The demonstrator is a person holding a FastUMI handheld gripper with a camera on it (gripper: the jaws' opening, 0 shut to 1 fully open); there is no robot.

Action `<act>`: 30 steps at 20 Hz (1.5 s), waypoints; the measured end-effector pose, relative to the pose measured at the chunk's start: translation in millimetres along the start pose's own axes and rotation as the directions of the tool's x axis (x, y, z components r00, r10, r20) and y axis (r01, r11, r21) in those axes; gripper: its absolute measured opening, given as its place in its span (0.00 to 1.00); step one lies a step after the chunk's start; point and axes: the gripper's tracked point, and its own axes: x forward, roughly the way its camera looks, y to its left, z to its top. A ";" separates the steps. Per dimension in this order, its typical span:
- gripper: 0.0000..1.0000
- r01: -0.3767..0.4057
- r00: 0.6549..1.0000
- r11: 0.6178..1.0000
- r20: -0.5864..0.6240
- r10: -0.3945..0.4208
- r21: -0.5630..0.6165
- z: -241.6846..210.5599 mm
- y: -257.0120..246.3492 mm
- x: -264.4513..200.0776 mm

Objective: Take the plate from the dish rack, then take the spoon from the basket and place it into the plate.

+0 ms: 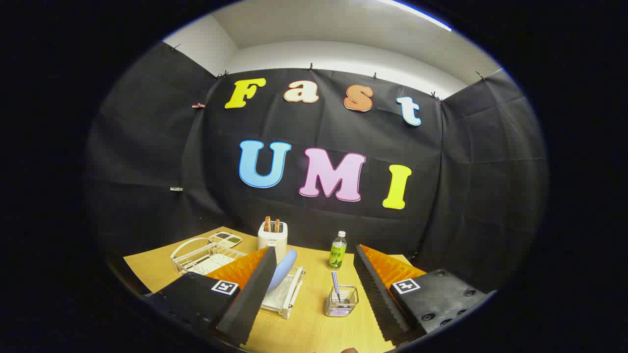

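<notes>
No legible text; the bottle point(337, 251) label is too small.

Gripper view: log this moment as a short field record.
hand-held gripper: open, fingers apart, holding nothing
plate: pale blue, upright in the dish rack, beside one finger
spoon: upright in the wire basket, between the fingers
toaster: behind the rack
bottle: beyond the basket
table: wooden

I saw black cloth point(147, 147) draped as the booth's walls, a white wall point(343, 56) above, a ceiling light strip point(417, 12), and a wooden table point(314, 318) below.
</notes>
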 end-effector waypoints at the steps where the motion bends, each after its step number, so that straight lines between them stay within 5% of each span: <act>1: 0.97 -0.001 1.000 1.000 -0.006 0.001 -0.001 -1.9 0.8 -1.0; 22: 0.98 0.019 0.996 0.999 -0.090 -0.014 0.046 -28.5 3.7 6.3; 30: 0.98 -0.011 0.983 0.999 -0.183 0.020 0.048 -41.4 30.5 66.2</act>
